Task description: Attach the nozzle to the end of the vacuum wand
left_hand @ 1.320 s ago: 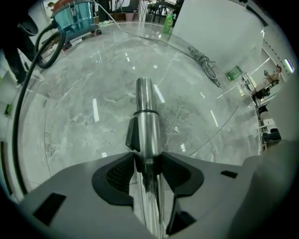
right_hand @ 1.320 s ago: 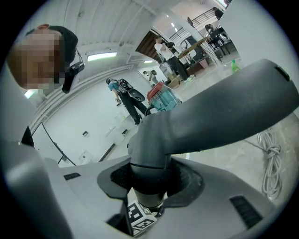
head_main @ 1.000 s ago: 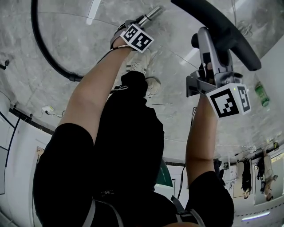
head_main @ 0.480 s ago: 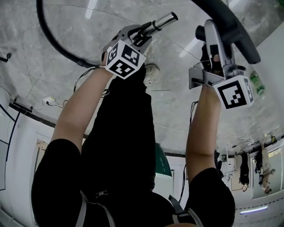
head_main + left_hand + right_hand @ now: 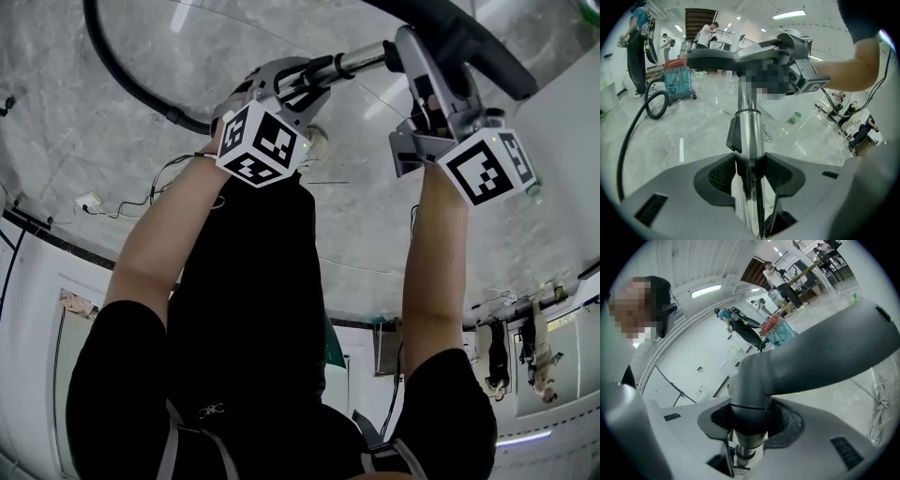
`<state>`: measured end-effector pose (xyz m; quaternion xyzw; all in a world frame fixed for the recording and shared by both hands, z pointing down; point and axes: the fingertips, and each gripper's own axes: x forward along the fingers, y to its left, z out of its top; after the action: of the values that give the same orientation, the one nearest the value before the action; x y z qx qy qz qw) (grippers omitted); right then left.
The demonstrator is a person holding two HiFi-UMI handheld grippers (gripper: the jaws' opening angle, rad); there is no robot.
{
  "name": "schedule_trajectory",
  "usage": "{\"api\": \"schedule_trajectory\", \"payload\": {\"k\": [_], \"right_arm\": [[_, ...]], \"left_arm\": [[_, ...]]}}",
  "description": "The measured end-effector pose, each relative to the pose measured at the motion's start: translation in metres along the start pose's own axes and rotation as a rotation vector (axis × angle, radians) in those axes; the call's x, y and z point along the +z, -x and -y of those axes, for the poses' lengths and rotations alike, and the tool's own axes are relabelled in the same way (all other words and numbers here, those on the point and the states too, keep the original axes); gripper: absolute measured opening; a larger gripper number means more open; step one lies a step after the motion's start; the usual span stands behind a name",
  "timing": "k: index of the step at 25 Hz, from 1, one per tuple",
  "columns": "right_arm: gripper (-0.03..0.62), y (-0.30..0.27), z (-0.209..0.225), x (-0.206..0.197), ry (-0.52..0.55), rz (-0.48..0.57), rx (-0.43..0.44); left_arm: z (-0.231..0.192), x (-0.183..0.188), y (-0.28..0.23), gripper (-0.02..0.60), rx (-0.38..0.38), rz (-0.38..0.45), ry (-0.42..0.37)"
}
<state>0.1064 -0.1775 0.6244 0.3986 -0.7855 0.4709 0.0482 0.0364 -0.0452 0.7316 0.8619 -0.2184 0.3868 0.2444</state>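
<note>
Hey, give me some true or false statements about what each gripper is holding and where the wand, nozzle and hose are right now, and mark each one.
1. The left gripper has its jaws closed on the shiny metal wand. True.
2. The right gripper holds nothing. False: its jaws clamp the neck of the dark grey nozzle.
3. A black hose curves through the upper left of the head view. True.
4. The nozzle lies flat on the floor. False: the right gripper holds it up in the air, and the wand's tip reaches its neck.
</note>
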Motion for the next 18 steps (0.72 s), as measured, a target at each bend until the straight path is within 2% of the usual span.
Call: {"api": "schedule_trajectory", "payload": {"k": [4, 8, 13, 15, 16, 17, 18], "right_arm": [[0.173, -0.009, -0.011, 0.003, 0.008, -0.045, 0.062], [0.174, -0.018, -0.018, -0.009, -0.018, -0.151, 0.159], [0.175, -0.021, -0.032, -0.028, 0.001, -0.349, 0.323], [0.174, -0.020, -0.036, -0.029, -0.021, -0.374, 0.401], [0.175, -0.021, -0.035, -0.028, -0.036, -0.363, 0.404], [0.174, -0.024, -0.030, -0.028, -0.060, -0.342, 0.368], [0.174, -0.027, -0.022, -0.028, -0.095, -0.316, 0.285]], "left_arm": [[0.000, 0.003, 0.008, 0.183, -0.013, 0.013, -0.005], [0.002, -0.005, 0.014, 0.183, -0.052, 0.018, -0.007], [0.011, -0.009, 0.021, 0.183, -0.141, 0.028, -0.017], [0.013, -0.009, 0.023, 0.183, -0.155, 0.030, -0.013], [0.012, -0.009, 0.022, 0.183, -0.144, 0.024, -0.006], [0.010, -0.010, 0.019, 0.183, -0.122, 0.012, 0.003], [0.006, -0.011, 0.015, 0.183, -0.097, -0.008, 0.012]]}}
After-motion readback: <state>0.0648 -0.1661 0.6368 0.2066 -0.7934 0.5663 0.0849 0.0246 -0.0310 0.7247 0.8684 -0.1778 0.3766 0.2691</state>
